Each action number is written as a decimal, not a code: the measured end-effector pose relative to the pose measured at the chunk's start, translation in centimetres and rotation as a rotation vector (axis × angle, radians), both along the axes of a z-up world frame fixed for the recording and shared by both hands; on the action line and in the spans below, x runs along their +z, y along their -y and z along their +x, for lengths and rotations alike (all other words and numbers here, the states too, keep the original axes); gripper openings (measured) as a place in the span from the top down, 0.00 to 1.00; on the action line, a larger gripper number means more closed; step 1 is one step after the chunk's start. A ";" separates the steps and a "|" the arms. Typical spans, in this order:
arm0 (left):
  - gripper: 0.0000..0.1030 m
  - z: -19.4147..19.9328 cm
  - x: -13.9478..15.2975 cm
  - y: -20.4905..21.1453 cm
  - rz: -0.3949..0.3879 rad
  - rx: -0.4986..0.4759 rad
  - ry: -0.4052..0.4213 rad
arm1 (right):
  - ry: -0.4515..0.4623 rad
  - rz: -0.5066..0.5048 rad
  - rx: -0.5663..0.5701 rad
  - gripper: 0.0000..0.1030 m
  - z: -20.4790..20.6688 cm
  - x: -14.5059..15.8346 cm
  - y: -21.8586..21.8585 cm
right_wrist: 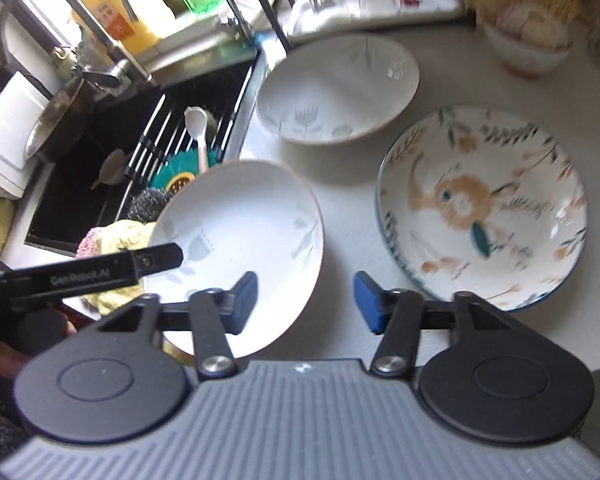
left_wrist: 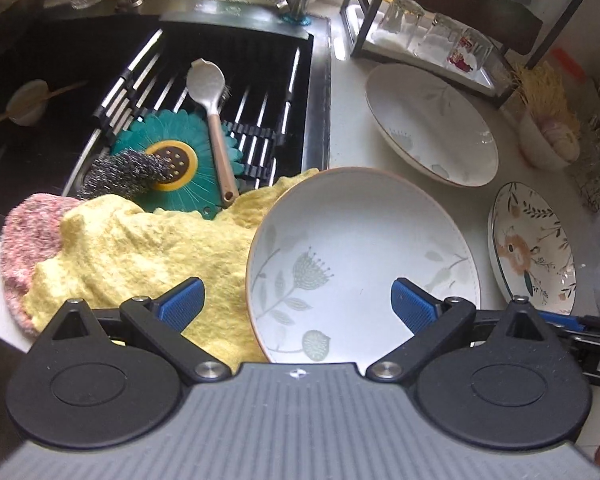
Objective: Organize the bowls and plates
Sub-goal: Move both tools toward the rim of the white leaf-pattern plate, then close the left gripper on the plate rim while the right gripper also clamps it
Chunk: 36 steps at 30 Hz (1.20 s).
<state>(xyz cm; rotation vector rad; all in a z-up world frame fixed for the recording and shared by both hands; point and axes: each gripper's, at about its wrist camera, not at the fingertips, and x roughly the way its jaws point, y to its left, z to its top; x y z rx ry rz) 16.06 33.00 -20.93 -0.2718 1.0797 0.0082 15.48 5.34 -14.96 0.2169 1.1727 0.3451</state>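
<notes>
A white bowl with a grey-green leaf print (left_wrist: 360, 256) (right_wrist: 244, 236) sits on the counter, its left edge on a yellow cloth (left_wrist: 140, 252). A second matching bowl (left_wrist: 428, 124) (right_wrist: 336, 92) stands behind it. A floral plate with an orange flower (left_wrist: 532, 252) (right_wrist: 484, 204) lies to the right. My left gripper (left_wrist: 296, 304) is open, its jaws straddling the near bowl's left rim. My right gripper (right_wrist: 305, 300) is open above the near bowl's right rim, empty. The left gripper's body (right_wrist: 100, 270) shows in the right wrist view.
A dark sink (left_wrist: 52, 92) with a drying rack (left_wrist: 228, 80), a teal flower mat (left_wrist: 184, 164), steel wool (left_wrist: 128, 172) and a spoon (left_wrist: 212, 112) lies to the left. A rack of glasses (left_wrist: 432, 36) and a small bowl (left_wrist: 544, 144) stand behind.
</notes>
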 end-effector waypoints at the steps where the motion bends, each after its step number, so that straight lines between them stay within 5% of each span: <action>1: 0.02 0.2 -0.3 -0.2 -0.011 -0.006 0.000 | -0.013 0.008 -0.014 0.56 0.2 -0.5 -0.1; 8: 0.18 2.0 -1.8 -1.8 -0.039 -0.036 -0.035 | -0.047 -0.011 -0.152 0.64 1.1 -2.0 -0.4; 15: 0.51 3.7 -2.5 -2.3 -0.028 -0.105 -0.048 | -0.103 0.019 -0.194 0.75 1.7 -3.3 -0.7; 20: 0.66 4.5 -2.8 -2.7 -0.046 -0.110 -0.053 | -0.092 0.008 -0.178 0.84 2.1 -3.4 -1.1; 36: 0.77 5.1 -3.0 -3.0 -0.100 -0.125 -0.042 | -0.104 0.017 -0.191 0.84 2.8 -3.7 -1.2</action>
